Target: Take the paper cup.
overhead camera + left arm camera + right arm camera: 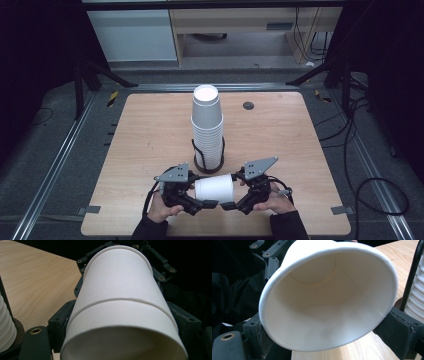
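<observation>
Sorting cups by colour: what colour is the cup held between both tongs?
White, plain; the cup shows best in the right gripper view.

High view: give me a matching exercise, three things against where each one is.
Things:
1. cup stack
2. loose cups
3. grommet

Places:
A. lying sideways between the left gripper and right gripper
B. set into the table near its far edge
C. upright in a black wire holder

Pairs: 1-C, 2-A, 3-B
</observation>
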Action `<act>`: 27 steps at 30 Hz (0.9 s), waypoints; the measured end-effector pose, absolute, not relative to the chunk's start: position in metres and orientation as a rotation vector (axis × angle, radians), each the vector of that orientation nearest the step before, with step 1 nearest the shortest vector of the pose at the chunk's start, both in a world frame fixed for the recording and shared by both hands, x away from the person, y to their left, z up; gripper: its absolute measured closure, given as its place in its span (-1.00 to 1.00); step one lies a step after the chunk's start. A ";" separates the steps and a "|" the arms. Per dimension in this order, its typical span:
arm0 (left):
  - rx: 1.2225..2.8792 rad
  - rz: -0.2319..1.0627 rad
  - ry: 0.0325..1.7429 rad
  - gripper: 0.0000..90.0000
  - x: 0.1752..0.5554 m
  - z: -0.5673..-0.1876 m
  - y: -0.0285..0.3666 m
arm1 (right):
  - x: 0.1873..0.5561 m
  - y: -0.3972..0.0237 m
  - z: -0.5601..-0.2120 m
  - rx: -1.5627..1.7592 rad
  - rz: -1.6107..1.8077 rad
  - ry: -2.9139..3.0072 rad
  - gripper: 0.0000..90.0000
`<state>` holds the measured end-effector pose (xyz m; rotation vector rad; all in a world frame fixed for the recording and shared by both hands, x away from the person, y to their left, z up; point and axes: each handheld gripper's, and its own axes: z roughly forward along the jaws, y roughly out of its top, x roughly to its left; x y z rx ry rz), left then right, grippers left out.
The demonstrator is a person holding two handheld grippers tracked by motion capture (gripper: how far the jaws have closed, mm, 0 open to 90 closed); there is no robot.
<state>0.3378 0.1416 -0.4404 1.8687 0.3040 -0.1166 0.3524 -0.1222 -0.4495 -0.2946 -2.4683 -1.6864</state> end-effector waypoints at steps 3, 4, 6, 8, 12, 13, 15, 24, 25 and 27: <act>1.876 -0.110 0.302 -0.56 0.337 -0.440 0.141 | 0.352 -0.122 -0.449 -0.298 -1.683 -2.474 -0.76; 1.877 -0.104 0.300 -0.56 0.337 -0.440 0.141 | 0.352 -0.122 -0.449 -0.296 -1.681 -2.475 -0.76; 1.880 -0.099 0.300 -0.56 0.336 -0.439 0.142 | 0.352 -0.123 -0.449 -0.295 -1.685 -2.472 -0.76; 1.892 -0.086 0.306 -0.57 0.336 -0.438 0.143 | 0.352 -0.123 -0.449 -0.298 -1.686 -2.473 -0.76; 1.892 -0.071 0.321 -0.61 0.335 -0.435 0.151 | 0.353 -0.128 -0.446 -0.309 -1.687 -2.482 -0.77; 1.891 -0.070 0.324 -0.62 0.335 -0.434 0.153 | 0.353 -0.130 -0.445 -0.310 -1.688 -2.491 -0.77; 1.892 -0.068 0.332 -0.62 0.336 -0.432 0.158 | 0.354 -0.133 -0.443 -0.312 -1.680 -2.507 -0.77; 1.949 -0.059 0.345 -0.66 0.338 -0.425 0.167 | 0.362 -0.138 -0.432 -0.293 -1.608 -2.599 -0.78; 1.964 -0.058 0.346 -0.66 0.339 -0.425 0.166 | 0.362 -0.138 -0.431 -0.293 -1.593 -2.612 -0.78; 1.977 -0.058 0.348 -0.67 0.340 -0.426 0.164 | 0.364 -0.136 -0.430 -0.281 -1.558 -2.641 -0.78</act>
